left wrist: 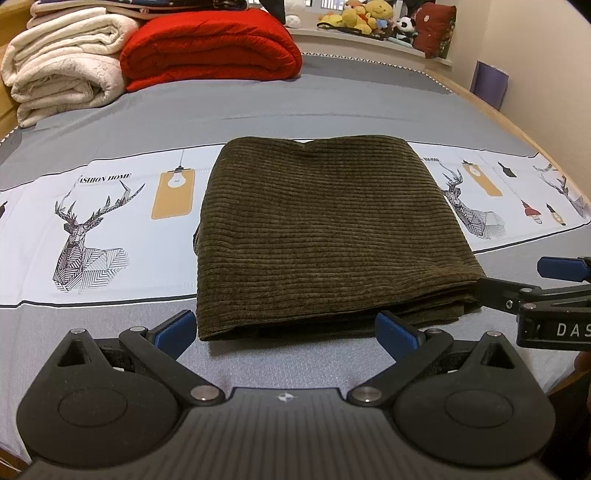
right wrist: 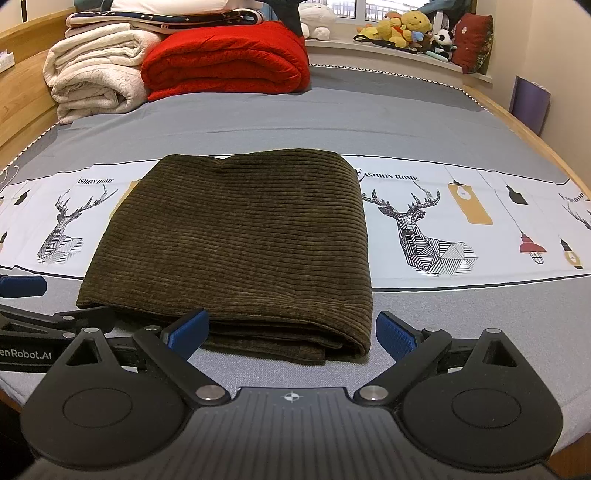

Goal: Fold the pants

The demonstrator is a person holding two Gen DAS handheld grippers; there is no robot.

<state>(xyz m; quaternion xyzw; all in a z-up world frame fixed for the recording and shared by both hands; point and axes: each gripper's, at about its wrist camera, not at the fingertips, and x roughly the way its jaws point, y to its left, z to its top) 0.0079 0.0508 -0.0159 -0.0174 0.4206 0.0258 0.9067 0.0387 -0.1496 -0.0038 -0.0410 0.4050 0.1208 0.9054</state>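
Left hand-held gripper [left wrist: 285, 330] first: I see it spread wide and holding nothing, its blue pads [left wrist: 176, 326] poised at the near edge of the pants [left wrist: 332, 236]. Whether the pads touch the cloth I cannot tell. From this camera the right hand-held gripper [left wrist: 554, 291] is cut off by the frame edge, with only one blue pad, a black link and part of some white lettering visible.

On the right wrist camera, the right hand-held gripper [right wrist: 291, 330] is likewise wide apart and empty, close to the near right corner of the pants [right wrist: 236, 240]. Its left pad [right wrist: 188, 330] overlaps the fabric edge; contact is unclear. The left hand-held gripper [right wrist: 55, 314] pokes in at the left border, mostly out of frame.

The pants are dark olive corduroy, folded into a thick rectangle lying flat in the middle of the bed [left wrist: 332, 99]. Layered edges show along the near side, but I cannot count the layers, and no waistband or leg ends are visible.

The bedsheet is grey, crossed by a white band printed with deer [right wrist: 424, 236], hanging lamps and lettering partly covered by the pants. At the far left sit a folded cream blanket [right wrist: 96, 70] and a folded red quilt [right wrist: 229, 59], with more bedding on top, cropped. Stuffed toys [right wrist: 402, 27] crowd a window ledge at the far right, small and blurry.
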